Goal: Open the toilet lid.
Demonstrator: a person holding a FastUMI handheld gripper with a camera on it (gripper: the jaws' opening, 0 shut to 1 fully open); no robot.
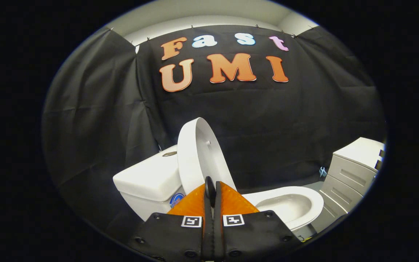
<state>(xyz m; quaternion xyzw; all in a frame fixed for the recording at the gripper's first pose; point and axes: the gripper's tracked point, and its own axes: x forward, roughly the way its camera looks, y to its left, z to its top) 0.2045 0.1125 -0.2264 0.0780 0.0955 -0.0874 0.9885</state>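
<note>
Black cloth drapes the booth wall all the way across the back, and right in front of it stands a white toilet. Its lid is up, folks, raised on edge and leaning back toward the cistern, which sits just to the left of it with a round flush button on top. Off to the right the seat ring lies flat around the open bowl, fully exposed. Down at the bottom, the claw has its two fingers pressed together, nothing pinched between them, tips just below the bottom edge of the raised lid; whether they touch it, I cannot tell. Further right, beyond the bowl, a pale cabinet with drawer fronts stands against the cloth.
</note>
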